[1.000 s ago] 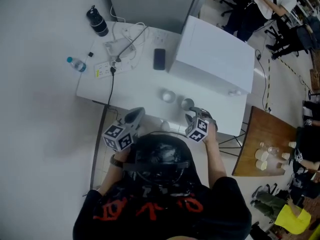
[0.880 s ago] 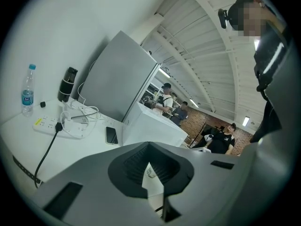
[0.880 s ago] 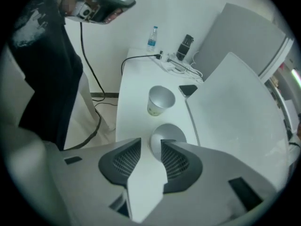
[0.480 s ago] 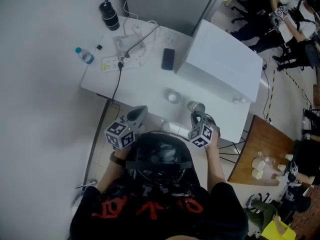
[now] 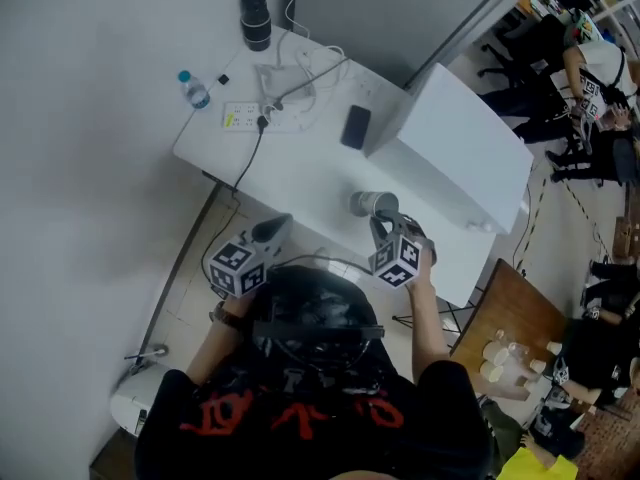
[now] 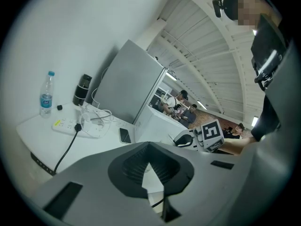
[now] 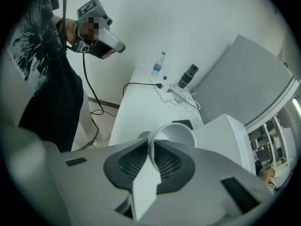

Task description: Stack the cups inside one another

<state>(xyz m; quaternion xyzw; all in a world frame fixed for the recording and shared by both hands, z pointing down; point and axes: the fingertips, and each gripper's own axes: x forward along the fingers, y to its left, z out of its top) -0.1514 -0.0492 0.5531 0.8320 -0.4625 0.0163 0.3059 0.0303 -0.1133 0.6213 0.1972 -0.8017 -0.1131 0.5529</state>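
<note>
Pinches a pale grey cup [image 5: 368, 204] by its rim with the right gripper [image 5: 381, 224], toward the five-o'clock edge of the white table [image 5: 300, 173]. In the right gripper view, shows the cup [image 7: 181, 132] wall caught between the two pads of the right gripper [image 7: 150, 144], jaws just beginning to ease apart, cup tipped over with its body leaning toward one o'clock. Whether the cup clears the tabletop, cannot tell.

Holds the left gripper [image 5: 274, 228] at about nine o'clock of the cup, well apart from it, over the table's near edge. In the left gripper view, shows the left gripper [image 6: 150, 144] closed tip to tip, nothing between.

Around the cup, on the table:
- at twelve o'clock, a black phone [image 5: 354, 126]
- at two o'clock, a large white box [image 5: 470, 158]
- at ten o'clock, a power strip [image 5: 250, 118] with tangled cables
- farther off at eleven, a black flask [image 5: 256, 20]
- at ten, near the far corner, a small water bottle [image 5: 193, 89]
</note>
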